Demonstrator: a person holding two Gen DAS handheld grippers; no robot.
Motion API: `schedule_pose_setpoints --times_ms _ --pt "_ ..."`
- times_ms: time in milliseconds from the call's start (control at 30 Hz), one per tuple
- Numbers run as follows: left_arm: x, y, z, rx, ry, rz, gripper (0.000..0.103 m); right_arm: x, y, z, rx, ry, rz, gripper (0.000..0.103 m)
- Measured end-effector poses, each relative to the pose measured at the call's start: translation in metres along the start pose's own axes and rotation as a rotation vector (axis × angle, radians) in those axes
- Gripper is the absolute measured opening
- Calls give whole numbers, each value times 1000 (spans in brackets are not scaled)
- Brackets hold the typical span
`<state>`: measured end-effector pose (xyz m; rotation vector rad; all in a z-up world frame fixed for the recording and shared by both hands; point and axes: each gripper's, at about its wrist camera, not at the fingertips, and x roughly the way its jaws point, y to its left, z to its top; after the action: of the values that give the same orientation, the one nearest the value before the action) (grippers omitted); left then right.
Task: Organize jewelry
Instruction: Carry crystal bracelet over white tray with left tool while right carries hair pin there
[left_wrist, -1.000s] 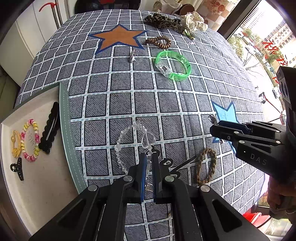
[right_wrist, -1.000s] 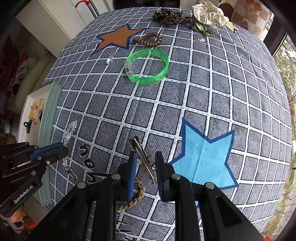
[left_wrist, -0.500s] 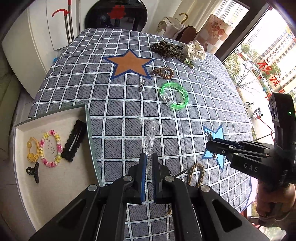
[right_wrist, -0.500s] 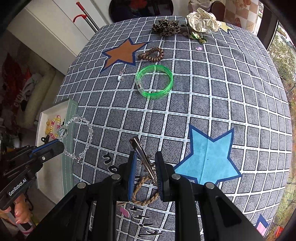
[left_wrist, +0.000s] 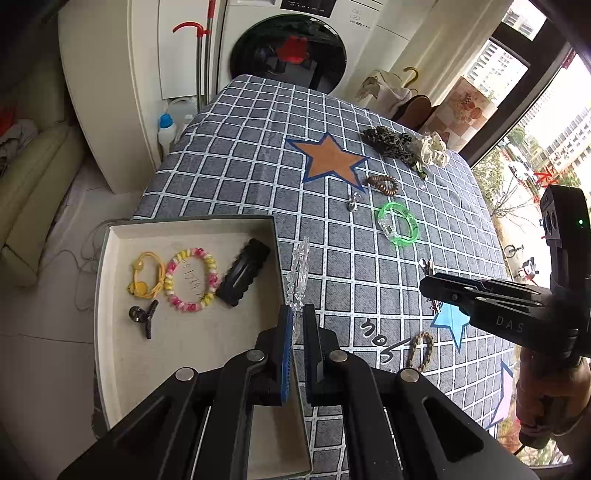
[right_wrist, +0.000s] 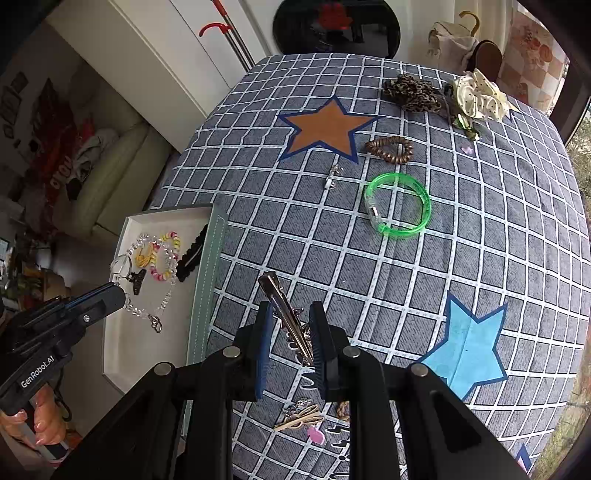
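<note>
Clear bead bracelet hangs clamped in the left gripper over the tray; right gripper clenches a metal hair clip.

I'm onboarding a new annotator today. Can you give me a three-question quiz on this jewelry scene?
1. True or false: the left gripper holds the clear bead bracelet over the tray.
2. What is the right gripper holding?
A. green bangle
B. metal hair clip
C. brown bead bracelet
3. Fill in: the green bangle lies on the ____.

Key: 1 true; 2 B, the metal hair clip; 3 tablecloth.
</note>
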<state>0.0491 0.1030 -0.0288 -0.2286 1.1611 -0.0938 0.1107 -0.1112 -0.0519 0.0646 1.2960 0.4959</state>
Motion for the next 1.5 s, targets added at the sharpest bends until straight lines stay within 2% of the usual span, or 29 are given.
schedule_pose_setpoints --times_ms 333,633,1067,1333,1500 --pt "-22 63 -29 -121 2 76 13 21 80 9 -137 43 73 22" --pt "1 94 -56 -185 56 108 13 59 137 1 -244 125 103 22" --pt "51 134 -67 -275 101 153 13 125 153 -5 -256 252 67 22" --pt "67 137 -59 -259 106 193 13 155 155 2 -252 269 16 22" --pt "71 137 -51 -263 102 214 13 160 159 13 -243 241 -10 22"
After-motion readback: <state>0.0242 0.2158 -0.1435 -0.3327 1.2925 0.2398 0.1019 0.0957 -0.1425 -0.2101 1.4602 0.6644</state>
